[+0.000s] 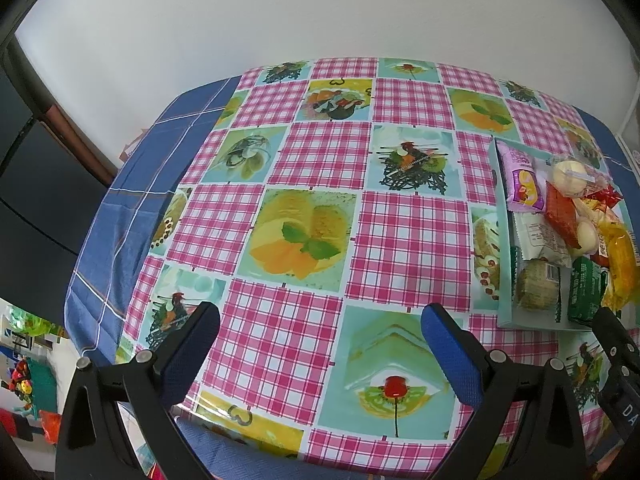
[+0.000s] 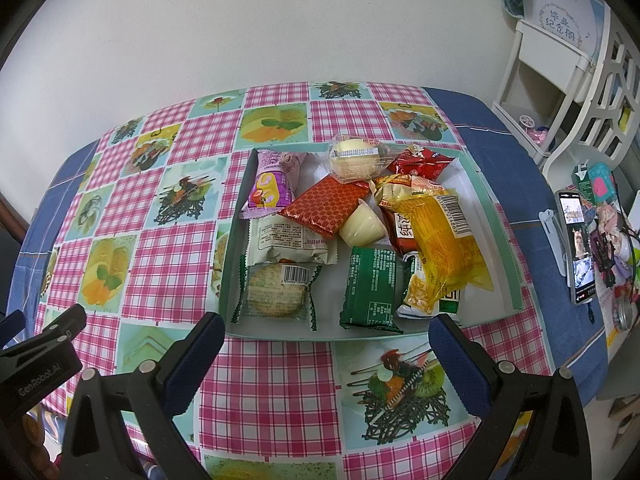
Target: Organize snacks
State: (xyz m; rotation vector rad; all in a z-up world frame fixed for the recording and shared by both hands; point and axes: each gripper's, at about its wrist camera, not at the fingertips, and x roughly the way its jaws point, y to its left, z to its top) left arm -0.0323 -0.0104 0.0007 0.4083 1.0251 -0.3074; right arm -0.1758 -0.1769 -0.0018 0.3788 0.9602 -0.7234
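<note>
Right gripper: the black right gripper with blue-padded fingers (image 2: 326, 360) hangs over the table with its fingers spread wide and nothing between them, just short of the near wall of the box.
Left gripper: the black left gripper with blue pads (image 1: 320, 350) is likewise spread and empty, above bare cloth well to the left of the box.
Snacks: all lie inside the shallow pale-green cardboard box (image 2: 280, 332) on the pink-checked plastic tablecloth (image 2: 272, 392), toward the table's right side.
Near row: a clear-wrapped round biscuit with green crimped edges (image 2: 276, 292) and a dark green foil packet (image 2: 370, 288) sit closest to the right fingers.
Pile: a glossy yellow-orange bag (image 2: 440, 240) lies across other packets; a small cream pudding cup (image 2: 362, 226) leans on its side against a red patterned packet (image 2: 328, 204).
Risk, slipping: foil and film look slick, so a shallow pinch may let a packet slide out.
Risk, knock-on: pulling from under the heap could roll the cup or tip neighbours.
Risk, box: pushing the light box wall may shove it along the smooth cloth.
Risk, crushing: a hard squeeze would likely break the biscuit.
</note>
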